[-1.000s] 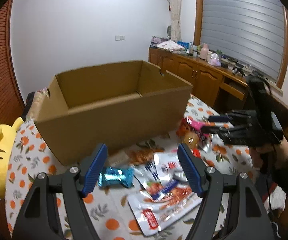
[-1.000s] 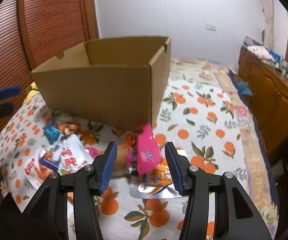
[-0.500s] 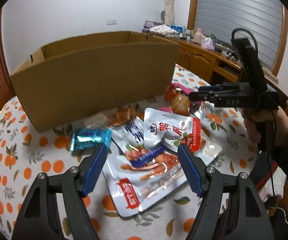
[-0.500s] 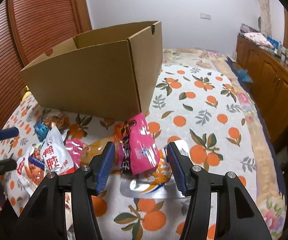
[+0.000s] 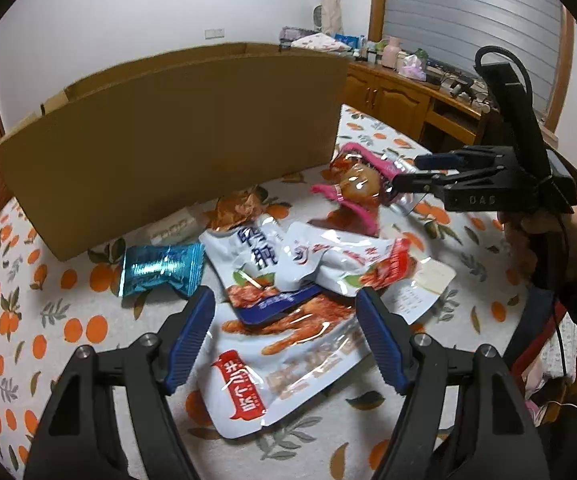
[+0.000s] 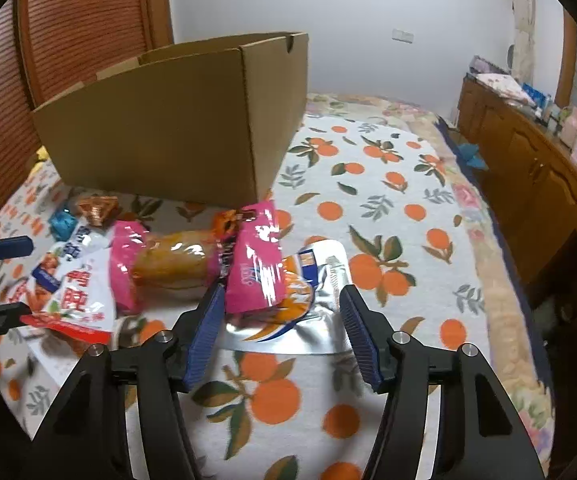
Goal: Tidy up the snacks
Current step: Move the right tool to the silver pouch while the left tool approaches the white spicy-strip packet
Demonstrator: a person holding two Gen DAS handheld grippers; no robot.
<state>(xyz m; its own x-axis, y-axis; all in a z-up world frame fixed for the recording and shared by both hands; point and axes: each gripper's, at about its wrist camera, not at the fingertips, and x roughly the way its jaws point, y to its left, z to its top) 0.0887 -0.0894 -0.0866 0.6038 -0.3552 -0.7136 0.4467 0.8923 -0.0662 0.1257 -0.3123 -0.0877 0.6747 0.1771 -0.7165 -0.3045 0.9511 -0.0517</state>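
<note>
**Two open grippers over a heap of snacks in front of a cardboard box**

Left wrist view. My left gripper (image 5: 286, 336) is open, its blue pads on either side of a large white-and-red pouch (image 5: 288, 364) without pressing it. That pouch lies flat on the orange-patterned cloth (image 5: 68, 320). On top of it, toward 12 o'clock, two more white pouches (image 5: 308, 260) overlap. At 10 o'clock from my pads lies a shiny blue wrapper (image 5: 160, 270), apart from the pouches. Beyond it, a crumpled orange wrapper (image 5: 240, 208) sits just in front of the cardboard box (image 5: 176, 136). At 2 o'clock my right gripper (image 5: 408, 170) reaches in from the right, held in my hand (image 5: 544, 236), its tips at the pink packet (image 5: 352, 200).

Right wrist view. My right gripper (image 6: 282, 334) is open, and its jaws have just been widening. The lower end of the pink packet (image 6: 254, 260) and a silver-and-orange pouch (image 6: 312, 300) under it lie between the pads; neither pad presses them. At 10 o'clock a brown sausage in a clear wrapper (image 6: 172, 262) lies across the heap. The box (image 6: 176, 124) stands beyond at 11 o'clock, open at the top. A wooden cabinet (image 6: 528, 168) runs along the far right at 2 o'clock.
</note>
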